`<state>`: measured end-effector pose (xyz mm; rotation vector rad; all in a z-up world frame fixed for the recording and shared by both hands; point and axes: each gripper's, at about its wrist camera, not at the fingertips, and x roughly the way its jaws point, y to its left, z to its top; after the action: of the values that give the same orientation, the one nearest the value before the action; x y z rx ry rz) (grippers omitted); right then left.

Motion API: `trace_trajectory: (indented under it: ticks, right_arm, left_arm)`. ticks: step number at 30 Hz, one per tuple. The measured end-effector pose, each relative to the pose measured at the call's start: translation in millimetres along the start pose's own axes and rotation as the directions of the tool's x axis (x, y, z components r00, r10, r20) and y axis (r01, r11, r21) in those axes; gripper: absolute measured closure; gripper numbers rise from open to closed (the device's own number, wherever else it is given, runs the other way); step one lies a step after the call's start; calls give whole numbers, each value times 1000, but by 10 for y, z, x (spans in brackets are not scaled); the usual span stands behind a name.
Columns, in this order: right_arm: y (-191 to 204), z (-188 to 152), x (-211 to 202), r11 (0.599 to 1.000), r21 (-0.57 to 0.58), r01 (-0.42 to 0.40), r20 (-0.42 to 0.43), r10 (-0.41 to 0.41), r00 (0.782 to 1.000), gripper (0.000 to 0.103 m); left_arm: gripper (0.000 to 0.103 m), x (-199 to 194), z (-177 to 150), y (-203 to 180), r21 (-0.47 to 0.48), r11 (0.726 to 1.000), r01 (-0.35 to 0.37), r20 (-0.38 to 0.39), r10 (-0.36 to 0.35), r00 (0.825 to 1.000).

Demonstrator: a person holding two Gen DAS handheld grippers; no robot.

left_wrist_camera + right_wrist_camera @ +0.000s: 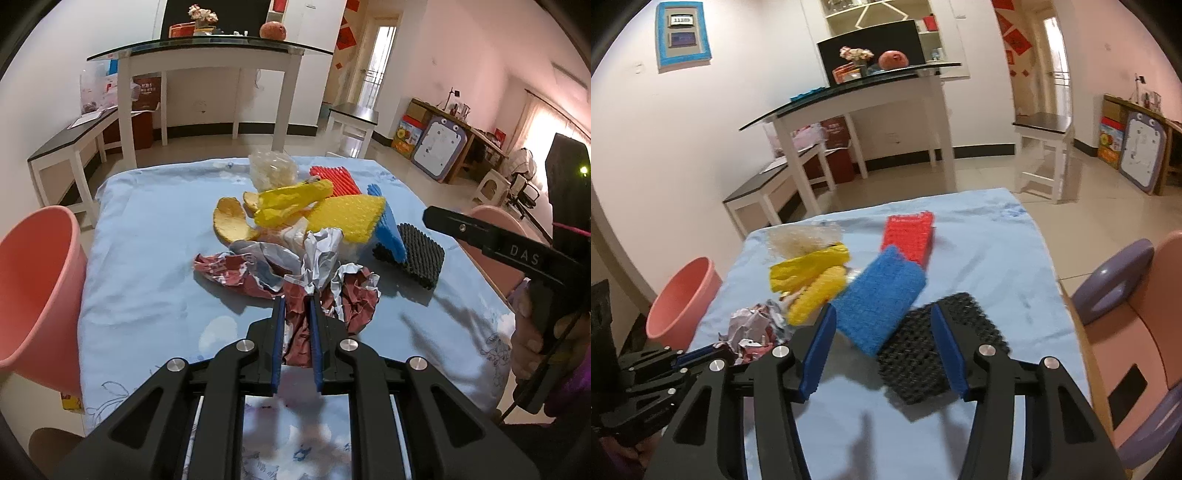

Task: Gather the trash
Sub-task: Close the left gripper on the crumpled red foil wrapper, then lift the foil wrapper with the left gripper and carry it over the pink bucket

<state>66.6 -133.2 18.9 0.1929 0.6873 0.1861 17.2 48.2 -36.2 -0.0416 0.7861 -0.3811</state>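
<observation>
Already your left claw (296, 301) is pinching the crumpled paper (295, 273) at the counter's (147, 280) near edge; it's light and springy, so grip a thick fold. Your right claw (882, 321) hangs spread above the black foam net (916, 354)

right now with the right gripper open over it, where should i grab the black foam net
Take the black foam net across its short width, coming straight down from above. It lies flat on the blue cloth, and the open right gripper already spans much of it. Stay toward its near end: the blue foam net overlaps the far corner.
</observation>
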Motion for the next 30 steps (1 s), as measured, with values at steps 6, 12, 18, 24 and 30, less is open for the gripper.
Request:
trace_trajectory:
  ticks: [6,12,18,24,30]
  right_arm:
    - [151,145,211,998,-16,-68,-33,67,997,58]
    - [219,220,431,997,-15,-76,-72,74,995,66]
    - [225,198,537,998,-12,-65,-115,63,991,79]
    - [220,172,422,997,-3,-83,-98,83,992,93]
    - [220,222,134,996,-21,-87,-43,86,995,93]
  left_arm:
    - [90,-72,-27,63,-22,1000,-14,13,14,1000]
    - [90,-116,-43,169,-52,998,-28,16,29,999]
    - [90,-120,-29,199,-60,998,-29,19,31,999]
    - [90,-137,-23,192,-56,998,-25,27,26,999]
    - [90,-221,8,167,-56,998,-22,55,26,998]
